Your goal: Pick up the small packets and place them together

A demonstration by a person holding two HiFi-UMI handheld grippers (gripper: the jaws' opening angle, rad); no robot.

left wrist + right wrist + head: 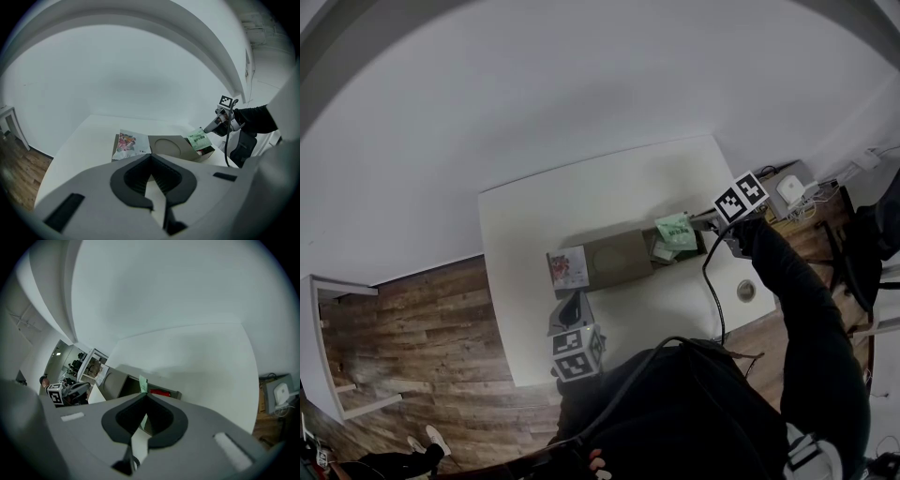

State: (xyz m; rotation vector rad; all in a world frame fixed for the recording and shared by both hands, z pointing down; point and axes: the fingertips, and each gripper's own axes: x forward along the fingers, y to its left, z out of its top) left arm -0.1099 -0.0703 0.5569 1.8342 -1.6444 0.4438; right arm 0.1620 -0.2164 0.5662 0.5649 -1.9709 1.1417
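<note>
An open cardboard box (619, 258) lies on the white table (581, 202). My right gripper (698, 225) is shut on a green packet (676, 231) and holds it just above the box's right end. In the right gripper view the green packet (143, 384) sticks out edge-on from the closed tips (144, 394), over something red (160, 393) inside the box. A colourful packet (568, 269) rests on the box's left flap. My left gripper (572, 302) hovers just in front of it, shut, with nothing seen between its tips (150, 155). The left gripper view shows the colourful packet (132, 143) and the green one (198, 139).
A small round object (746, 291) sits near the table's right front corner. A white device with cables (790, 190) lies beyond the right edge, beside a dark chair (862, 244). Wooden floor (422, 319) surrounds the table; a white wall runs behind it.
</note>
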